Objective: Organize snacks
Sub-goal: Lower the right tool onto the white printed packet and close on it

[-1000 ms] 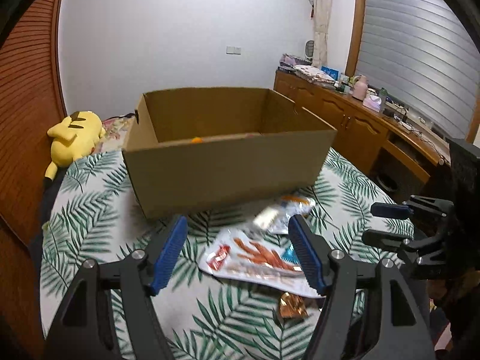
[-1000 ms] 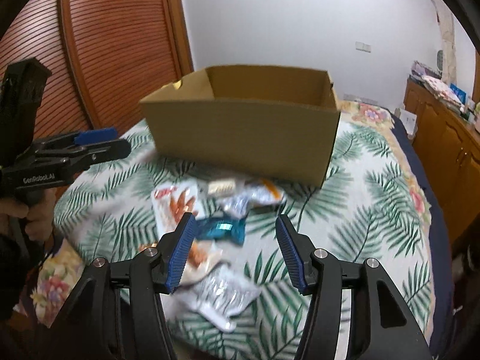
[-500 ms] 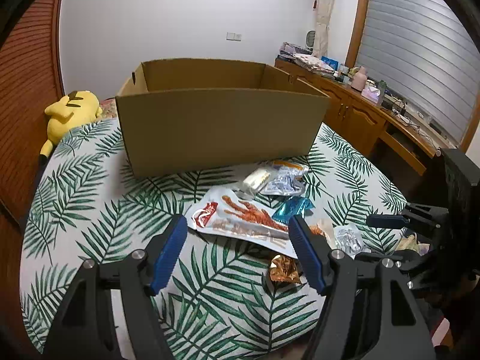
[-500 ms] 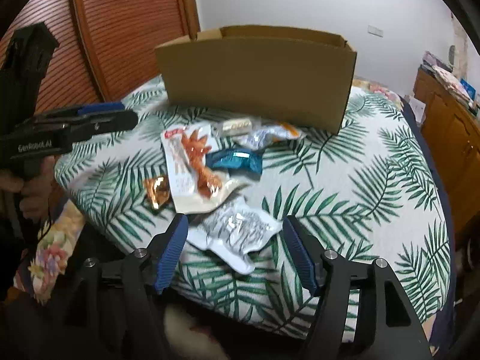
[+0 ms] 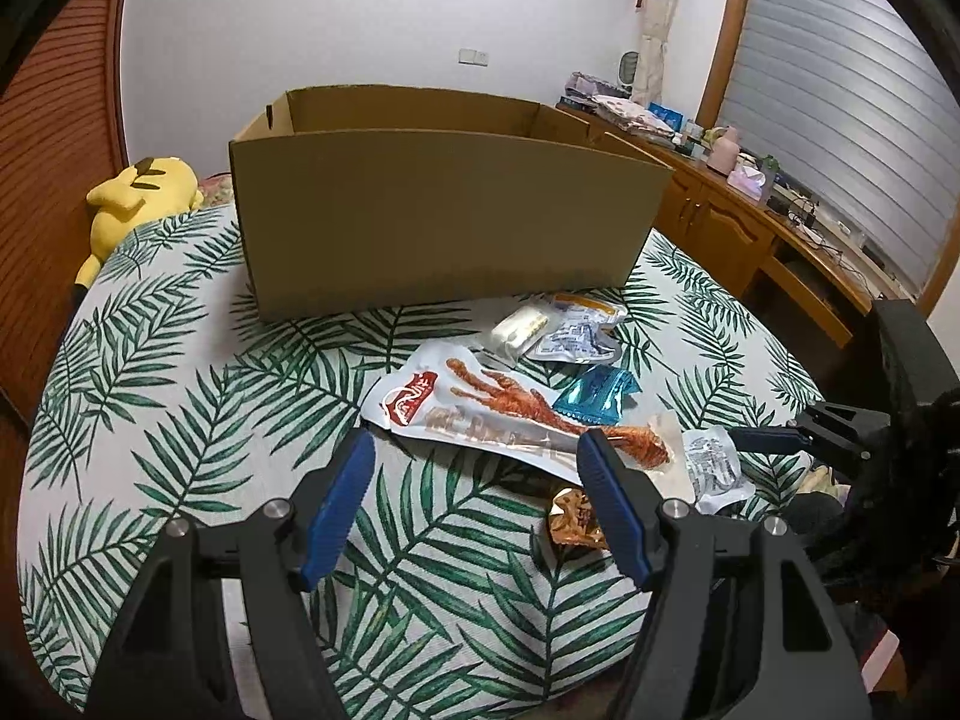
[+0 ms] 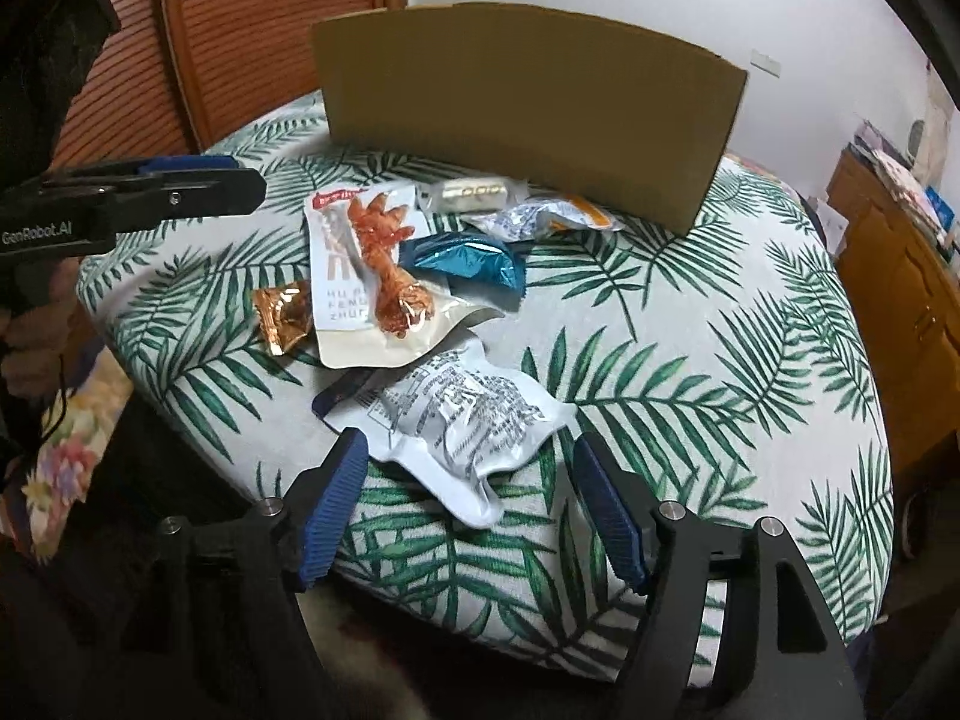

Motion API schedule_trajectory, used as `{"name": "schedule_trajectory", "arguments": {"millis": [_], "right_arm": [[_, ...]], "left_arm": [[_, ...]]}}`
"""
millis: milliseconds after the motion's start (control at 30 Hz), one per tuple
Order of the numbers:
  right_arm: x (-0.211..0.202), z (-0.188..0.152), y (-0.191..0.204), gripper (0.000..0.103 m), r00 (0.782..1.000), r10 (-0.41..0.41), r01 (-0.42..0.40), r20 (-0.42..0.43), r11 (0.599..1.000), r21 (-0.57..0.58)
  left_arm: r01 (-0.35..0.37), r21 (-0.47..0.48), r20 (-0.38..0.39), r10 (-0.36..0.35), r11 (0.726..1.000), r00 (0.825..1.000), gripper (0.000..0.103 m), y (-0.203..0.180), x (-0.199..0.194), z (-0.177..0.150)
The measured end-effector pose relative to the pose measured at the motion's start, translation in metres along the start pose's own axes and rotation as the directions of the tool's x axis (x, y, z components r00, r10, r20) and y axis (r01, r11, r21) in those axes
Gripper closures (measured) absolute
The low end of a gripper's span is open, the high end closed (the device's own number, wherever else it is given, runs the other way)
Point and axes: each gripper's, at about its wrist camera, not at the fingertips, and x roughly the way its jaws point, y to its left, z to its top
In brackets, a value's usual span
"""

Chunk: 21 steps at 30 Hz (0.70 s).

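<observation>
The right claw [image 6: 468, 498], its jaws just widened and nothing gripped, is being lowered toward the silver packet [image 6: 462, 414] just ahead of it; the left claw [image 5: 474, 492] is held open, empty. Pickup is being prepared; the box [image 6: 528, 114] is waiting beyond.

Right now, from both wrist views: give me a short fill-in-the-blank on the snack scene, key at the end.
1. The snack packets lie in front of the ____ box.
2. The blue packet lies beside the ____ foot pouch.
3. The right tool is open, nearest the ____ packet.
4. The plush toy is ____.

Missing: cardboard; chicken; white; yellow
</observation>
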Motion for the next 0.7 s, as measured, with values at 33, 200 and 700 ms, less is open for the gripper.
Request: {"name": "schedule_trajectory", "arguments": {"millis": [33,200,700], "right_arm": [[0.001,0.001,0.0,0.029,1.0,0.002,-0.002,-0.001,1.0,-0.002],[0.009,0.013,0.0,0.027,1.0,-0.005,0.005,-0.003,1.0,-0.018],[-0.014,-0.001,-0.012,0.025,1.0,0.001,-0.001,-0.012,1.0,-0.032]], "left_arm": [[0.002,-0.002,-0.002,-0.002,1.0,1.0,0.032,0.001,0.001,0.0],[0.004,-0.005,-0.008,-0.004,1.0,1.0,0.032,0.002,0.004,-0.002],[0.009,-0.023,-0.019,-0.01,1.0,1.0,0.032,0.009,0.009,-0.004]]}}
